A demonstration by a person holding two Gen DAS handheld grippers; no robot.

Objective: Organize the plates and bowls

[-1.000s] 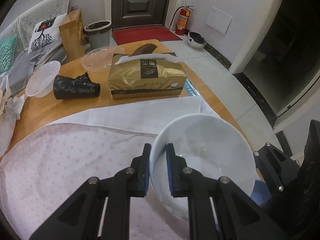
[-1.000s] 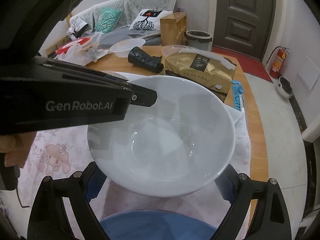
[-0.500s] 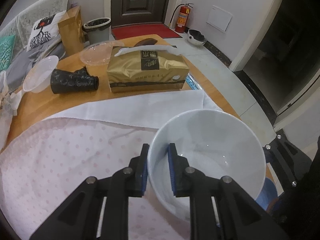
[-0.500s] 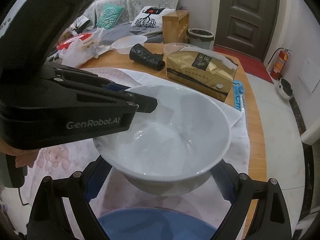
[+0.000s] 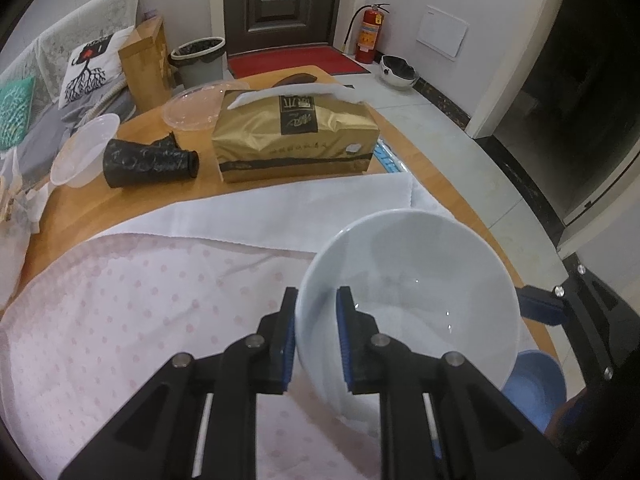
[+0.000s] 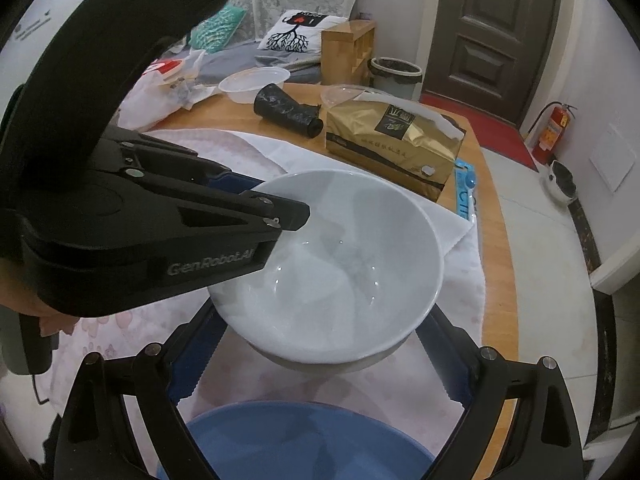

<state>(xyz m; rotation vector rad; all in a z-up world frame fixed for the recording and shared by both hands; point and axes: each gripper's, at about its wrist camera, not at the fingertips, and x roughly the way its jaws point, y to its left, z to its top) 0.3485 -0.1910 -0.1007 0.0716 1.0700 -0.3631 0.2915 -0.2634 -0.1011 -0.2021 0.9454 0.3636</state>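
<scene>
Two grippers, one white bowl (image 5: 408, 300). Left gripper (image 5: 316, 336) nearly closed, pads pinching the bowl's near rim, bowl held above the pink cloth (image 5: 120, 312). Right gripper (image 6: 320, 360) spread wide, empty, fingers flanking the bowl's base. Blue bowl (image 6: 296, 440) below, at table edge.

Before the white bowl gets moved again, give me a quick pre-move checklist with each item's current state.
1. Left claw clamped on the white bowl's rim: ok.
2. Bowl upright, not spilling: ok, tilted slightly and looks empty.
3. Right claw open and not pinching the bowl: ok, its fingers straddle it.
4. Bowl resting on the cloth or lifted: cannot tell.
5. Blue bowl free to receive it: ok, nothing inside.
6. Tissue box clear of the bowl: ok.
</scene>
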